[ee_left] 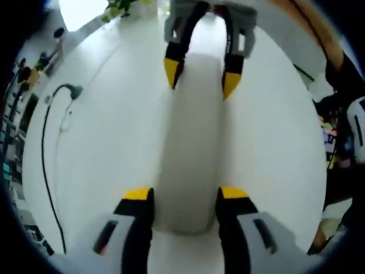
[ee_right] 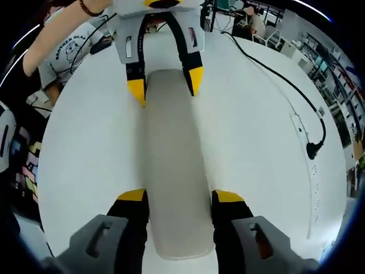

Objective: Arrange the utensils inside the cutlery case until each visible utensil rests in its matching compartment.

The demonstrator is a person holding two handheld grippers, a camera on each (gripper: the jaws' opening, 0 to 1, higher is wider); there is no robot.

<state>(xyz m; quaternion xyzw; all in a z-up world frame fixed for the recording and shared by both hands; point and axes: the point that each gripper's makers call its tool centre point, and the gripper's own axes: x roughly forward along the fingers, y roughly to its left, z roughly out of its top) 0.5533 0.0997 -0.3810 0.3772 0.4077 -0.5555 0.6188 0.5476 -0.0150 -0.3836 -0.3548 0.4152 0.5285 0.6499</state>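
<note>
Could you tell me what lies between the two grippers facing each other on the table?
The closed cutlery case spans the whole gap. In both views each gripper's jaws straddle one end of it: right gripper, left gripper.

Table: broad white smooth tabletop (ee_left: 114, 142)
Cable: thin black power cable (ee_right: 285, 80) across it
Window: bright glare (ee_left: 80, 11) at far edge
Shelving: cluttered racks (ee_right: 336, 63) beyond

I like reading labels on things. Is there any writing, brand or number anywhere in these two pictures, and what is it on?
"BROTHER OLA...": arched print on the person's grey T-shirt in the right gripper view; the ending is blurred, so this reading is unsure.
Smaller print beneath it on the shirt: too blurred to read.
The closed cutlery case, the white table and the black cable: no writing that I can make out.
</note>
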